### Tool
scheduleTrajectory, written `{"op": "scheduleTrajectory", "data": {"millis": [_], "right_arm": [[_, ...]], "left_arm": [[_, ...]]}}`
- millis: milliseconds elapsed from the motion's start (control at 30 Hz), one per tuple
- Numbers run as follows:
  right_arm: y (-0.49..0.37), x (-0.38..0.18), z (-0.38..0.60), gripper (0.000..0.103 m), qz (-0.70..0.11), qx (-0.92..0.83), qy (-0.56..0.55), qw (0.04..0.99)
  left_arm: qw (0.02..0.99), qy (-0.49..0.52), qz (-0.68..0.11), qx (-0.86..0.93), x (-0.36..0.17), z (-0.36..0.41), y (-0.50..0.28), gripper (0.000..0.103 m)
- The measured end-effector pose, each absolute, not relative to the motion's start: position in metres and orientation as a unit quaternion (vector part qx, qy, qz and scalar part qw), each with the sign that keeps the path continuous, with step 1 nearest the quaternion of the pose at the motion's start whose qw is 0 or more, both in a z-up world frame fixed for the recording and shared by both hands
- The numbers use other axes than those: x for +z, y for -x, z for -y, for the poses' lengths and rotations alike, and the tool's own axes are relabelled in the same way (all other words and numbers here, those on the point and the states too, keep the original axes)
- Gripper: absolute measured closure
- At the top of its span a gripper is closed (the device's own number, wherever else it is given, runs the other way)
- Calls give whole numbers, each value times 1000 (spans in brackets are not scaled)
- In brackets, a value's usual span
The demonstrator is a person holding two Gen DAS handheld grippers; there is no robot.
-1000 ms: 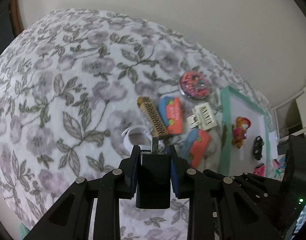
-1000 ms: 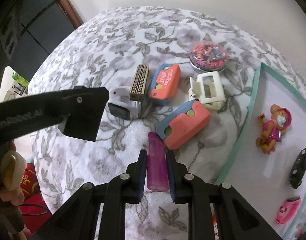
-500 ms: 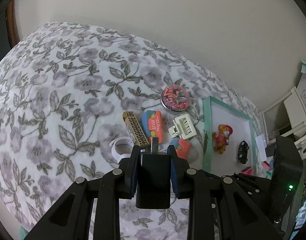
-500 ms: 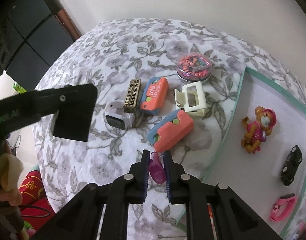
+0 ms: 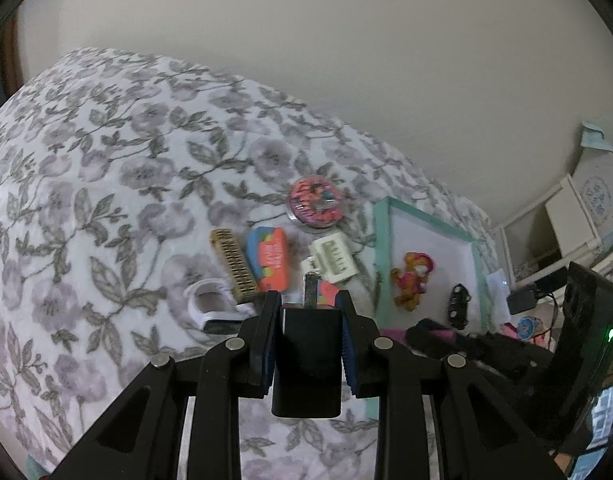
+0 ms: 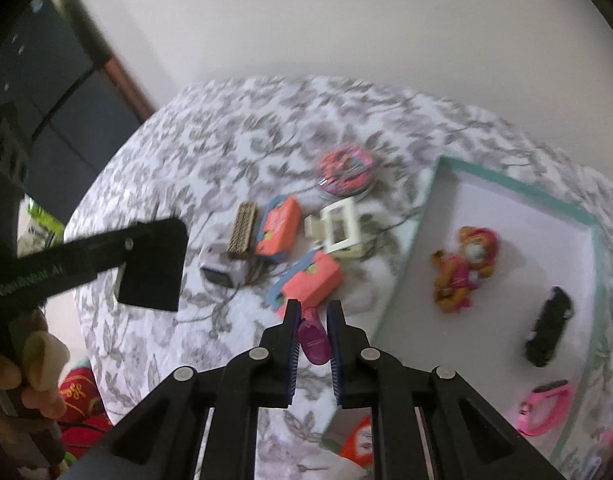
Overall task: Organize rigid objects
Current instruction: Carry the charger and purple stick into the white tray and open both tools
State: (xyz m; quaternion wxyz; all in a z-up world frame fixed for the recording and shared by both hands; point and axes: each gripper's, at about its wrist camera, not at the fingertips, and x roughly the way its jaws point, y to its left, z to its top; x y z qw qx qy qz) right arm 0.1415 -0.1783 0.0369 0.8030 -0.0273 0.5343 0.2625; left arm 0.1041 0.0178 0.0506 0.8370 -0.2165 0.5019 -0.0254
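A bench with a flowery cloth [image 6: 194,160] holds a round tin [image 6: 345,171], a gold bar [image 6: 242,230], two orange boxes [image 6: 277,229] [image 6: 311,282], a cream clip [image 6: 338,229] and a white watch [image 6: 218,269]. These lie close together. Just beside them lies a green-edged tray [image 6: 410,248].

Dim soft light, fisheye warp, motion blur

The orange case [image 5: 327,291] is largely hidden behind the black charger [image 5: 307,360]. The pink band [image 6: 544,408] and table items are blurred in the right wrist view.
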Motion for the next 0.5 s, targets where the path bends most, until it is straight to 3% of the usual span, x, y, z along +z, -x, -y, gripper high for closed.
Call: {"op": "scheduleTrajectory", "data": {"millis": [500], "right_arm": [[-153, 52, 294, 89, -519, 110, -21, 847]], "left_arm": [[835, 155, -515, -116, 46, 78, -118, 75]]}}
